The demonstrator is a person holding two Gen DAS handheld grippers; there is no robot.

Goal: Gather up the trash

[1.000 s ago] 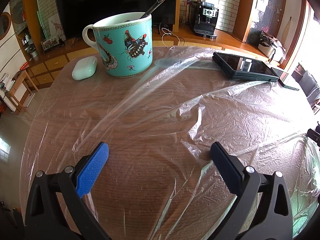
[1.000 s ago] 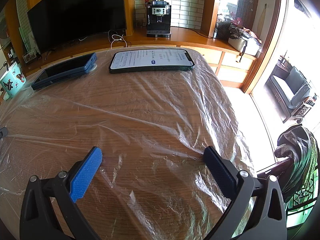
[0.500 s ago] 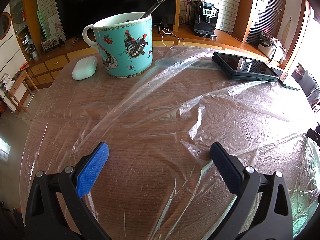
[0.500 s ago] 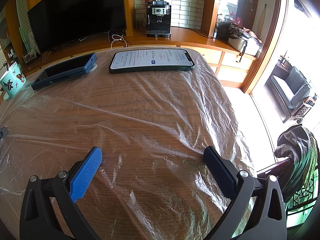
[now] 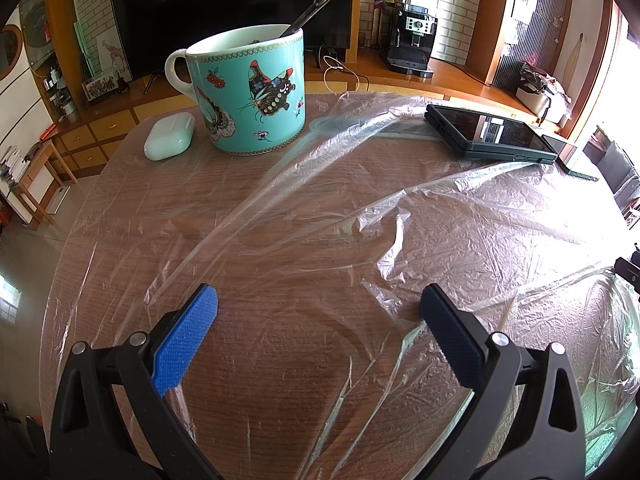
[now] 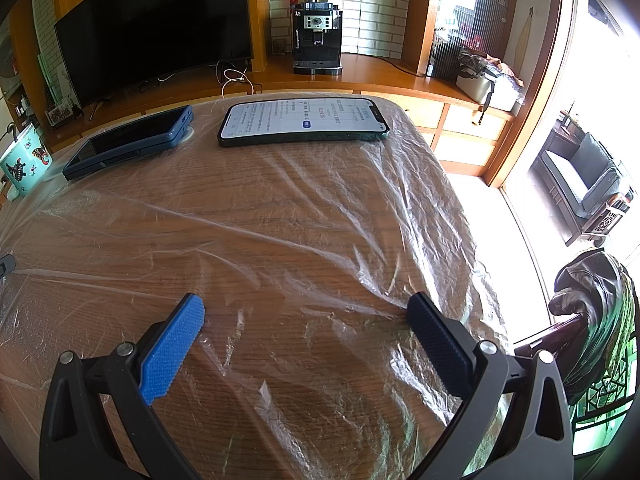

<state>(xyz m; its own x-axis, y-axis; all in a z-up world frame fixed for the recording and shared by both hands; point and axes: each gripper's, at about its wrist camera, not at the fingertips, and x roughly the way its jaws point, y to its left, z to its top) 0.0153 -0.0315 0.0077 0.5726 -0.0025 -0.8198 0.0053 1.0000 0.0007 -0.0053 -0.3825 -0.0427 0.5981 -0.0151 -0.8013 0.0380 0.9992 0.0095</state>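
Note:
A large sheet of clear, wrinkled plastic film (image 5: 360,216) lies spread over the round wooden table (image 5: 100,200); in the right wrist view the same film (image 6: 300,220) covers the tabletop up to its right edge. My left gripper (image 5: 318,300) hovers open just above the film near the table's front, nothing between its blue pads. Held wide too, my right gripper (image 6: 304,306) stands open over the film, and its fingers (image 6: 172,344) grip nothing.
A turquoise butterfly mug (image 5: 248,96) with a spoon and a white earbud case (image 5: 170,136) stand at the far left. A dark phone (image 5: 488,132) lies on the film, beside a lit phone (image 6: 304,122). A chair back with a draped garment (image 6: 596,312) stands right.

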